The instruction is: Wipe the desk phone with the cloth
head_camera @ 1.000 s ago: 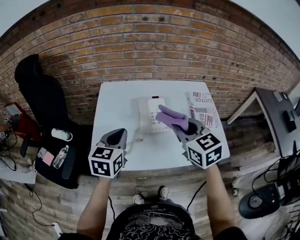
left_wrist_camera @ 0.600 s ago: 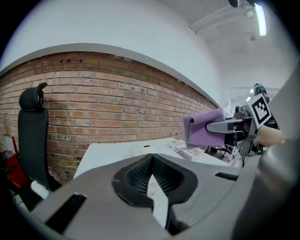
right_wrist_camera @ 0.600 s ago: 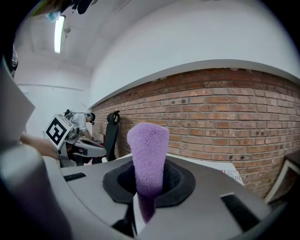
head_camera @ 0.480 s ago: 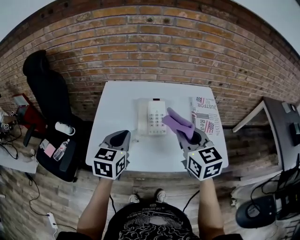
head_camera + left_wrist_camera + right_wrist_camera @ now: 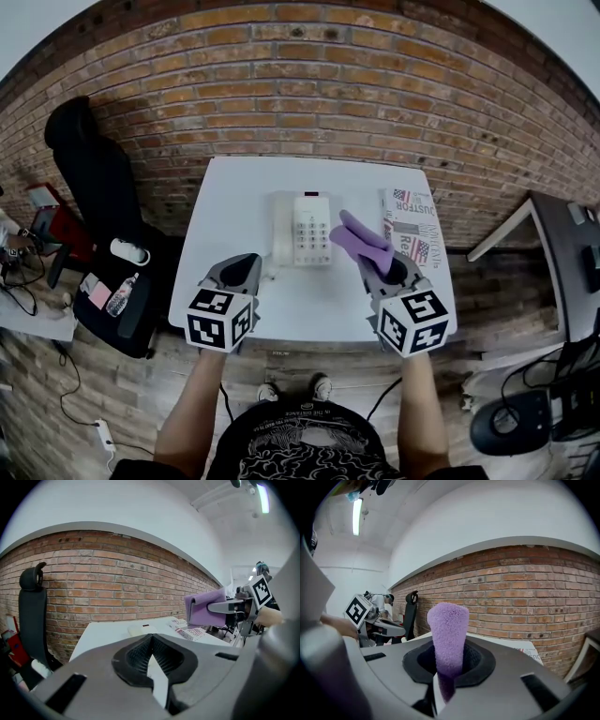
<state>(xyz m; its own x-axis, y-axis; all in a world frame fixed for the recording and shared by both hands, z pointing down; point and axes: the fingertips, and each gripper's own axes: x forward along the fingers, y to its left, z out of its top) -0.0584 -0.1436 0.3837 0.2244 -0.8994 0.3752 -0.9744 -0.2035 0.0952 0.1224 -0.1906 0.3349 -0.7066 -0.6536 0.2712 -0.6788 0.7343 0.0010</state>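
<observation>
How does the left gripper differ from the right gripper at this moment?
The right gripper is shut on the purple cloth; the left gripper is shut on nothing. The right gripper is right of the desk phone, the left gripper left of it. Both are above the white table.

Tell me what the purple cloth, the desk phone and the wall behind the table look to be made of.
The purple cloth looks like soft fleecy fabric, probably microfibre: its surface is fuzzy. The desk phone is likely moulded plastic, smooth, off-white, matte. The wall is red brick with pale mortar lines.
</observation>
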